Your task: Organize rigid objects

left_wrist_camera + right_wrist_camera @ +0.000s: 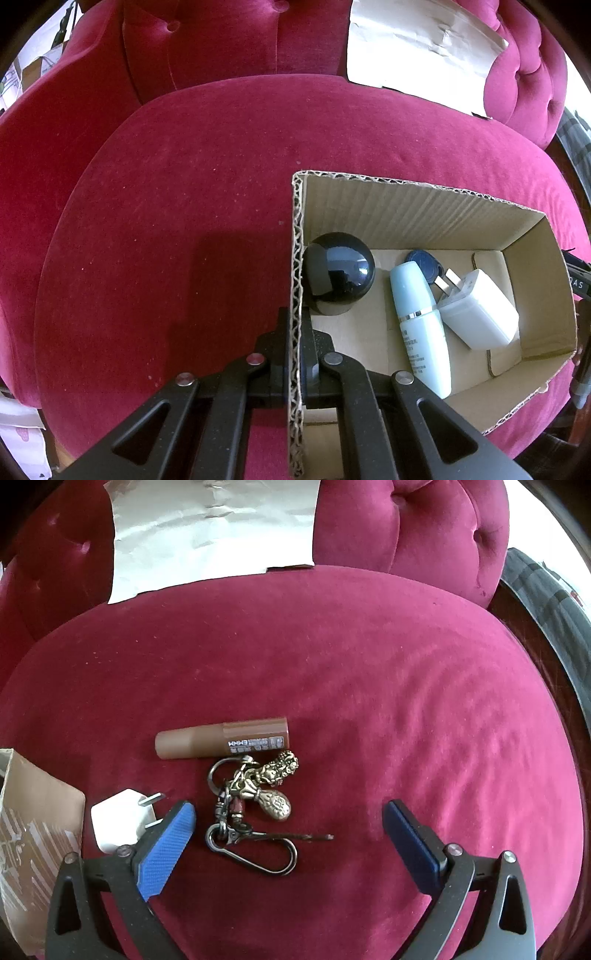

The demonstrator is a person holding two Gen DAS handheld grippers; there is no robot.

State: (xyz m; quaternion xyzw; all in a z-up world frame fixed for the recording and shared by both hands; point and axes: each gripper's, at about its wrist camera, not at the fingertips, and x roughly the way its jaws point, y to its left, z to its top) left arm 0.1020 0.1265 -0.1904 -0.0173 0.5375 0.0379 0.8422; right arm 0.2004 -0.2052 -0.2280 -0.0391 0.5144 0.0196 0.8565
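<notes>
Left tongs pinch the cardboard box wall; right tongs spread over the keychain, brown tube lying crosswise, cap apparently leftward.

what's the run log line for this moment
left tongs: shut on box wall | right tongs: open over keychain | stage: pre-grasp

Your left claw: clamped on cardboard box wall | inside you see: black ball, blue bottle, white charger, blue key | under: red cushion
</notes>
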